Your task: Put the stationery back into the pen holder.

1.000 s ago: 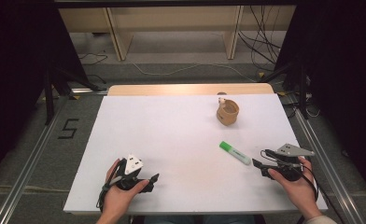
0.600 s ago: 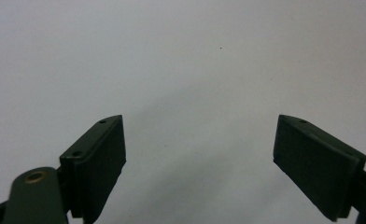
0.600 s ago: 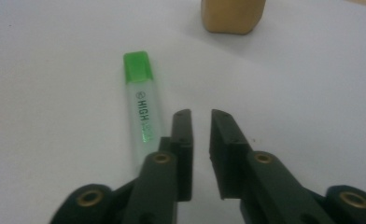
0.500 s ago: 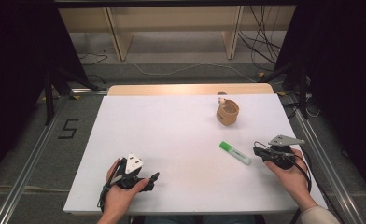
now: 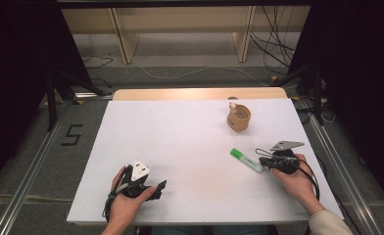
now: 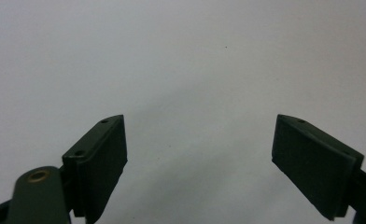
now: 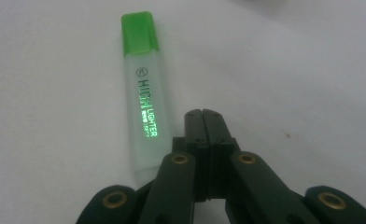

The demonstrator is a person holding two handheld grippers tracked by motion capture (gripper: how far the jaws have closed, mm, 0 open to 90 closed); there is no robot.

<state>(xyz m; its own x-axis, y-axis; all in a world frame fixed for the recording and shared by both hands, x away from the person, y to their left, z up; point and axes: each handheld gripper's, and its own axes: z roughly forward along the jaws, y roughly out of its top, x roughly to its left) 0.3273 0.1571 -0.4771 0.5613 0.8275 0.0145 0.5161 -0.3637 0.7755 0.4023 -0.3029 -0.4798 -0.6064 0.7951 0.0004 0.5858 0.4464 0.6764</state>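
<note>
Left gripper [image 5: 159,186]: black body, white three-cornered plate on top, trailing black cable. Right gripper [image 5: 262,161]: black body, grey three-cornered plate, brass-coloured rivets behind its black jaws. A pale sleeve [image 5: 329,223] lies behind the right gripper.

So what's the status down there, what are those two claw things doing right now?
Right gripper shut, empty, beside the green highlighter. Left gripper open, empty, over bare table. Brown cup stands apart; nothing in the way.
</note>
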